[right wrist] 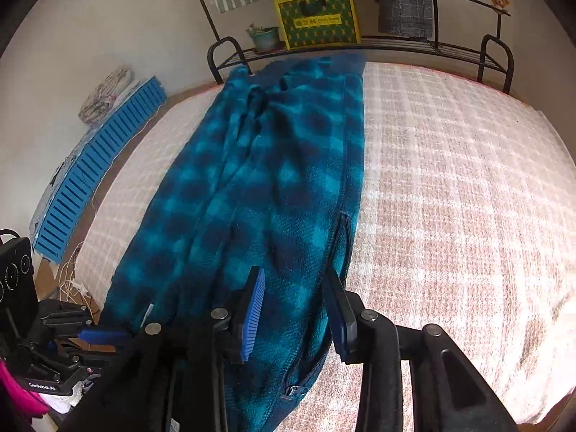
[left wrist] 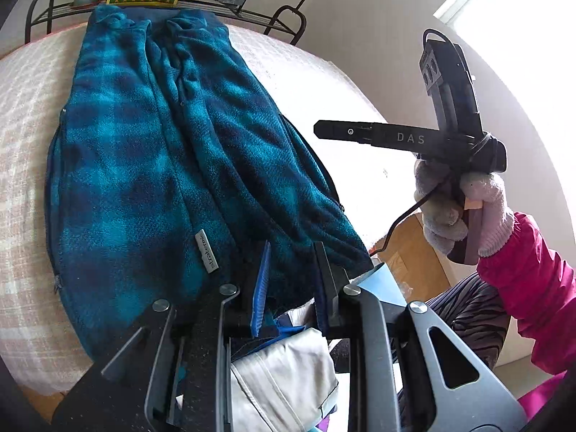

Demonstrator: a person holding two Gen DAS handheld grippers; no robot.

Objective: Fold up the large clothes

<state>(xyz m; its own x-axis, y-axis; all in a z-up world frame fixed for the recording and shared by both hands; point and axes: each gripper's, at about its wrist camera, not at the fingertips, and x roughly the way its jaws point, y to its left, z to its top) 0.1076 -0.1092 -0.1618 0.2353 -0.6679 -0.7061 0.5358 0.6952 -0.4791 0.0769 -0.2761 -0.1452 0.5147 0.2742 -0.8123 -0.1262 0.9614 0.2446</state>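
I hold a gripper in each hand over the near end of the fleece (right wrist: 259,187), a teal and navy checked jacket lying lengthwise on the bed (right wrist: 450,187), already folded into a long narrow strip that runs from me to the metal rack (right wrist: 396,45) at the far end. My left gripper (left wrist: 293,280) hangs over the fleece's near hem with its jaws partly apart; its blue pads (left wrist: 262,288) stand clear of the cloth and grip nothing. My right gripper (right wrist: 297,309) hovers above the near right edge of the fleece, beside the open zip (right wrist: 340,241), its jaws also partly open with fleece showing between them but not pinched. In the left view my right hand (left wrist: 464,208), in a pale knitted glove with a pink sleeve (left wrist: 529,284), holds that gripper's handle up off the bed. On the rack stand a yellow-green box (right wrist: 318,21) and a small potted plant (right wrist: 264,37).
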